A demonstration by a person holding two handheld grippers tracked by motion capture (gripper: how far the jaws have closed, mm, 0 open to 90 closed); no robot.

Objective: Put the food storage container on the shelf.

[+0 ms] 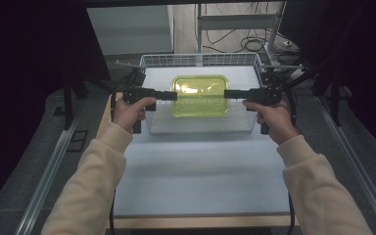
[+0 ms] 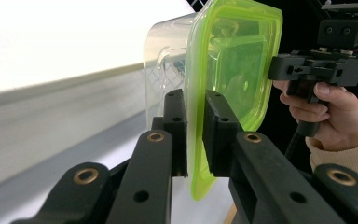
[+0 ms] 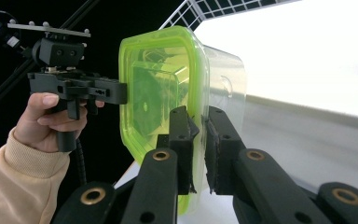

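A clear plastic container with a lime-green lid (image 1: 199, 94) hangs level over the wire basket (image 1: 200, 60), held from both short ends. My left gripper (image 1: 174, 95) is shut on the lid's left rim; in the left gripper view its pads (image 2: 216, 119) pinch the green rim (image 2: 196, 140). On the opposite rim my right gripper (image 1: 226, 93) is shut too, and the right gripper view has its pads (image 3: 182, 135) clamped on the green edge (image 3: 199, 135). The clear tub (image 3: 226, 84) sits under the lid.
The white wire basket stands at the far end of the white tabletop (image 1: 200, 176). Black stands and cables (image 1: 254, 41) crowd the floor behind it. Metal rails (image 1: 54, 166) run along both sides of the table. Each gripper view shows the other hand (image 2: 326, 112) across the container.
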